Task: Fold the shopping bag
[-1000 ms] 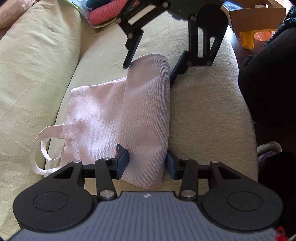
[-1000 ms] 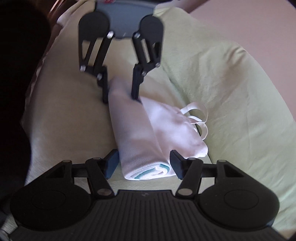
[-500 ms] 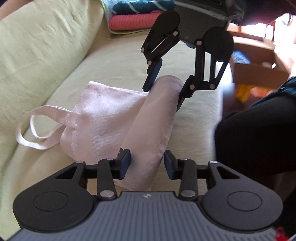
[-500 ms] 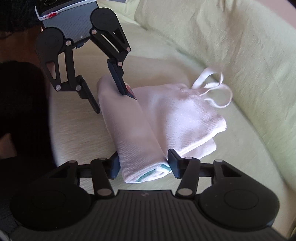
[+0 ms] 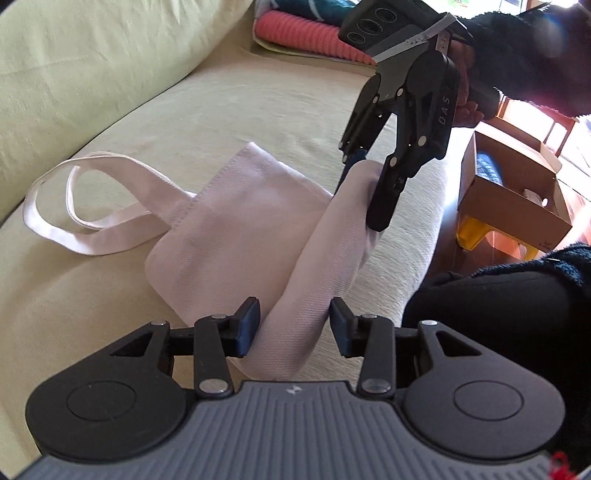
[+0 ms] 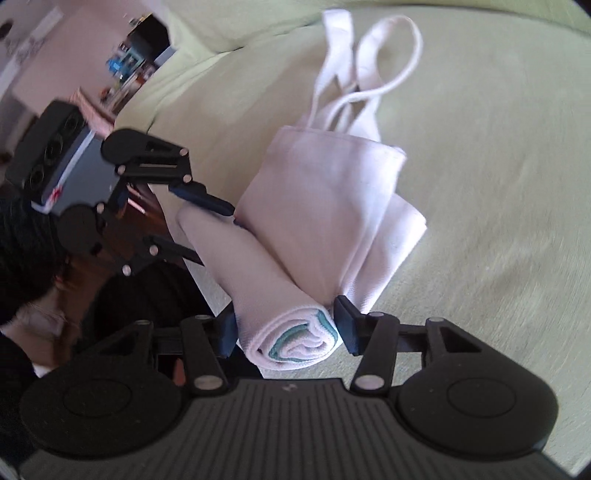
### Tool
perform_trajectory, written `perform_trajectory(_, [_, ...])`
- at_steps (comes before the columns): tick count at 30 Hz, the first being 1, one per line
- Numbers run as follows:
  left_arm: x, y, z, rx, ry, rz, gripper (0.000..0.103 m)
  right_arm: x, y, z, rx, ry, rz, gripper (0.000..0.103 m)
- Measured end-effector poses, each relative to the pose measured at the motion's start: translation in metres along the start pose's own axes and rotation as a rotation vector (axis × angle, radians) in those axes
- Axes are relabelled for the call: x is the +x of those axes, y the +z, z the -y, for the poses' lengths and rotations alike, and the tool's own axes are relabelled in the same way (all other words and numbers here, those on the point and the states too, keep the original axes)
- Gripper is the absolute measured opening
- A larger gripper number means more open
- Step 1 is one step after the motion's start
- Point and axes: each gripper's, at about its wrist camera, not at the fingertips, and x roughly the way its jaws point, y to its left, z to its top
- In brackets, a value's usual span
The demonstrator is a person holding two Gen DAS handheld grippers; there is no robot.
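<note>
A pale pink cloth shopping bag (image 5: 240,229) lies on a light green sofa seat (image 5: 221,103), its bottom part rolled into a tight tube. The handles (image 5: 92,221) trail loose on the seat. My left gripper (image 5: 293,328) is shut on the near end of the roll, a pad on each side. At the far end my right gripper (image 5: 364,192) is clamped on the tube. In the right wrist view the right gripper (image 6: 286,330) pinches the spiral end with its teal edge, and the left gripper (image 6: 210,234) holds the other end. The flat part of the bag (image 6: 325,192) and the handles (image 6: 330,48) lie beyond.
The sofa's back cushion (image 5: 74,74) rises on the left. A coral knitted item (image 5: 303,33) lies at the seat's far end. Past the seat's edge stand a cardboard box (image 5: 517,206) and a yellow stool (image 5: 472,229). A person's dark sleeve (image 5: 517,55) and dark-clothed leg (image 5: 498,314) are close on the right.
Both grippers have rolled over with the tube between them, turning it towards the flat part of the bag and lifting it slightly. The right gripper swung sideways.
</note>
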Motion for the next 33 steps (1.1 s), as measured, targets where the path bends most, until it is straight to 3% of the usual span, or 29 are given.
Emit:
perform_trajectory(4, [0.000, 0.002, 0.000, -0.006, 0.028, 0.005, 0.052, -0.004, -0.005, 0.008, 0.084, 0.022, 0.011, 0.048])
perform_trajectory(7, [-0.004, 0.003, 0.004, 0.008, 0.100, 0.011, 0.054, -0.009, -0.006, 0.012, 0.161, 0.034, 0.019, 0.046])
perform_trajectory(12, [-0.019, 0.004, 0.024, 0.054, 0.318, 0.056, 0.054, -0.004, -0.010, 0.027, 0.300, 0.050, 0.048, 0.043])
perform_trajectory(15, [-0.035, 0.003, 0.035, 0.075, 0.448, 0.093, 0.044, -0.005, -0.016, 0.028, 0.339, 0.050, 0.061, 0.043])
perform_trajectory(17, [-0.041, 0.004, 0.043, 0.092, 0.433, 0.111, 0.036, -0.005, -0.021, 0.028, 0.368, 0.051, 0.076, 0.043])
perform_trajectory(21, [-0.032, -0.002, 0.063, 0.127, 0.347, 0.110, 0.036, -0.008, -0.032, 0.032, 0.423, 0.058, 0.123, 0.042])
perform_trajectory(24, [-0.011, -0.006, 0.063, 0.115, 0.357, 0.076, 0.036, -0.008, -0.043, 0.033, 0.454, 0.064, 0.165, 0.041])
perform_trajectory(28, [0.002, -0.007, 0.050, 0.060, 0.384, 0.091, 0.036, -0.008, -0.052, 0.042, 0.507, 0.082, 0.215, 0.039])
perform_trajectory(33, [0.013, -0.008, 0.031, 0.009, 0.351, 0.080, 0.038, -0.007, -0.059, 0.050, 0.557, 0.099, 0.277, 0.037])
